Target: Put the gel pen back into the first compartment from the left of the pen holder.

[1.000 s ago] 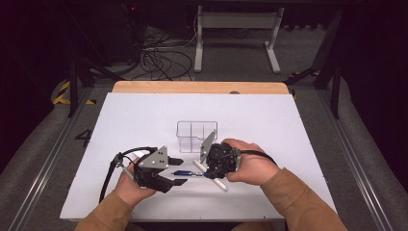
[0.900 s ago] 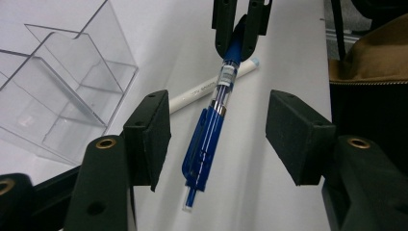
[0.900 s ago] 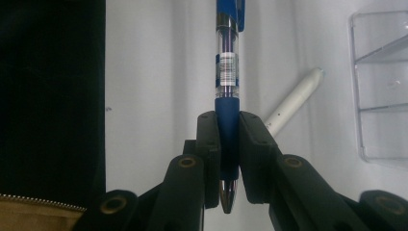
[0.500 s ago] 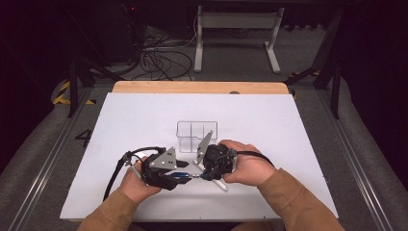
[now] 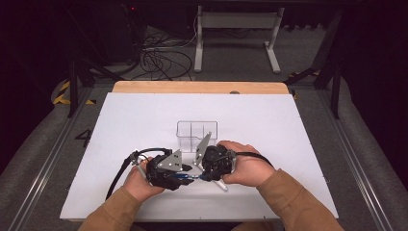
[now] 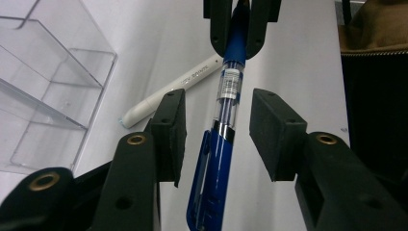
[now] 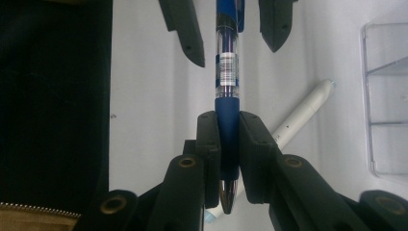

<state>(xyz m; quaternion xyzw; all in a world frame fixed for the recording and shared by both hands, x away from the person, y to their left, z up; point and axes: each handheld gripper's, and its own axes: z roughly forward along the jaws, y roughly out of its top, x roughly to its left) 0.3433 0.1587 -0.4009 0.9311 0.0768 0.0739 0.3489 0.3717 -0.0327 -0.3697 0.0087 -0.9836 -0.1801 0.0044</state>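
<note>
A blue pen (image 7: 227, 62) with a clear barrel is held level above the table. My right gripper (image 7: 228, 118) is shut on its dark blue grip, and the metal tip sticks out behind the pads. My left gripper (image 6: 217, 103) faces it from the other end. Its jaws have just been closing and stand on either side of the blue pen's (image 6: 216, 149) clip end, with a gap on each side. In the high view the two grippers meet nose to nose near the table's front edge, left gripper (image 5: 185, 175) and right gripper (image 5: 198, 174).
A white pen (image 6: 173, 91) lies on the white table (image 5: 120, 125) under the grippers, partly below the right hand (image 5: 250, 168). A clear divided box (image 5: 196, 131) stands just behind the grippers. A sleeve (image 6: 375, 29) is close beside the pen.
The left gripper has shifted a little to the right, toward the right gripper, and its jaws now flank the blue pen. The right gripper has stayed put with the pen.
</note>
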